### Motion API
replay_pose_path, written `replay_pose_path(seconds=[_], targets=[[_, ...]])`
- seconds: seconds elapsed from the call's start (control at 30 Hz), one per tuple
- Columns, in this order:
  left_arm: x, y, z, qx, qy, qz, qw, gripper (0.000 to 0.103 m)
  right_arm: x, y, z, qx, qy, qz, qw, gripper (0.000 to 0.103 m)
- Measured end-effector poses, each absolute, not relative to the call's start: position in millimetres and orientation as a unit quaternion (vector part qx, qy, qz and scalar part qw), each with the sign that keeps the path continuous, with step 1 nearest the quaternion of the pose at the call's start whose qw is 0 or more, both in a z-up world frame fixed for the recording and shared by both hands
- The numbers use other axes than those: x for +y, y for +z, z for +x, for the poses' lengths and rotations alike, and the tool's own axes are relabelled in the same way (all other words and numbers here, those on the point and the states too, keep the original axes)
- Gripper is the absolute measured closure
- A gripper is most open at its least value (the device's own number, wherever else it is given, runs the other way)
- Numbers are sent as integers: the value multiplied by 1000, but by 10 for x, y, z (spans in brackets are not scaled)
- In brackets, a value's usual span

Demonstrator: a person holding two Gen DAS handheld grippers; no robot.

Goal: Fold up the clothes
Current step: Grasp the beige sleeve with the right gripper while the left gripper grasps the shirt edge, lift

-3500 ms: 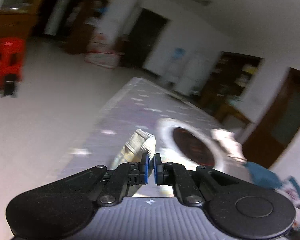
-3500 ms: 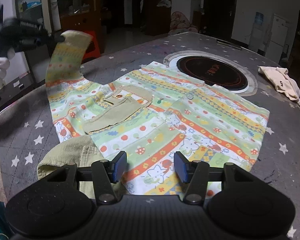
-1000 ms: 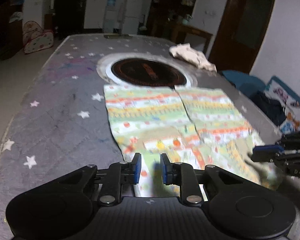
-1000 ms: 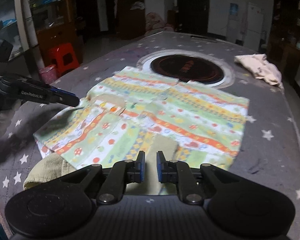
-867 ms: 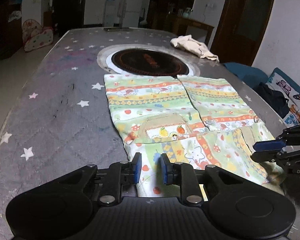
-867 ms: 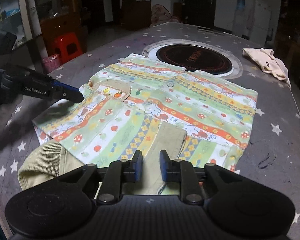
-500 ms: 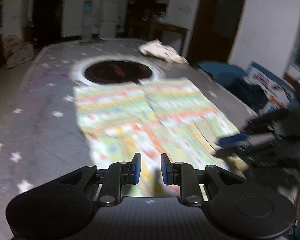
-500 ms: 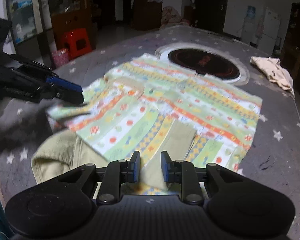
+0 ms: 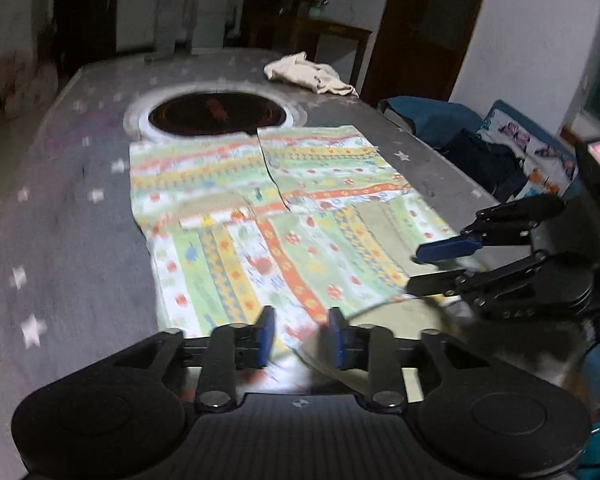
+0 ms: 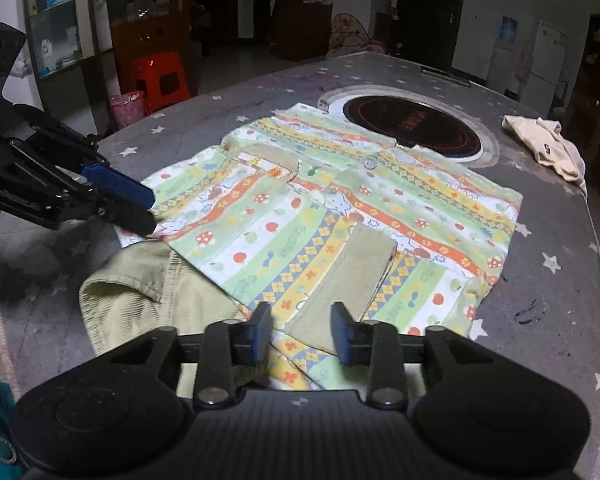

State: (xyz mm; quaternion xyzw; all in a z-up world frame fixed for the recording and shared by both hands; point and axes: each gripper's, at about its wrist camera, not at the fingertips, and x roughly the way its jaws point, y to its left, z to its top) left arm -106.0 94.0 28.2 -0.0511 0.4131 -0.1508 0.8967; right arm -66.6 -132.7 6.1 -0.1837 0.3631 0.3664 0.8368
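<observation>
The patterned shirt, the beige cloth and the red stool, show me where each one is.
patterned shirt (image 10: 380, 200), right wrist view, on the striped front panel below the button.
beige cloth (image 10: 548, 148), right wrist view, on the middle of the crumpled heap.
red stool (image 10: 160, 76), right wrist view, on its front face.

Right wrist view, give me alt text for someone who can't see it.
A colourful patterned shirt lies spread on a grey star-print table, both sleeves folded across its front. The right tongs hover open over its near edge, and the left tongs reach in from the left. A cream cloth lies far right.
</observation>
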Motion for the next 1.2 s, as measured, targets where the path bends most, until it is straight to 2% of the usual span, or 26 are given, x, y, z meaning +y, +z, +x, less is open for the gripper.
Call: replay_pose_path(seconds=[0.1, 0.2, 0.3, 0.33, 0.37, 0.5, 0.7, 0.83, 0.9, 0.93, 0.97, 1.03, 1.1, 1.13, 1.2], targets=[[929, 300, -1090, 433, -153, -79, 885, 56, -1401, 83, -736, 359, 368, -203, 833, 63], [908, 227, -1044, 468, -155, -118, 862, 55, -1475, 104, -807, 355, 369, -223, 829, 59], [898, 155, -1002, 488, -161, -147, 845, 60, -1550, 126, -878, 351, 371, -242, 825, 52], [895, 141, -990, 493, -163, -151, 841, 71, -1574, 133, -901, 350, 371, -248, 824, 52], [893, 133, -978, 496, -163, -153, 839, 76, -1595, 129, -928, 349, 373, -257, 821, 51], [947, 174, -947, 494, -169, -166, 836, 88, -1631, 75, -1034, 341, 385, -291, 806, 46], [986, 401, -806, 467, -185, -178, 846, 90, -1527, 33, -1138, 308, 423, -302, 797, 36], [998, 518, -679, 452, -196, -184, 851, 90, -1473, 97, -1008, 311, 425, -268, 807, 35], [1004, 551, -654, 446, -204, -181, 852, 89, -1446, 128, -942, 313, 426, -250, 811, 39], [1009, 561, -651, 444, -206, -178, 854, 89, -1432, 144, -910, 313, 426, -242, 814, 48], [1019, 566, -658, 442, -208, -174, 855, 88, -1419, 160, -877, 314, 426, -233, 816, 63], [1056, 567, -705, 435, -212, -162, 860, 83, -1392, 192, -812, 315, 427, -215, 820, 83], [1117, 564, -795, 421, -213, -145, 870, 77, -1365, 223, -747, 317, 427, -197, 824, 85], [1153, 567, -851, 412, -212, -135, 876, 65, -1351, 239, -714, 317, 427, -189, 825, 88], [1216, 575, -952, 393, -205, -112, 889, 55, -1324, 271, -649, 318, 427, -171, 829, 89]])
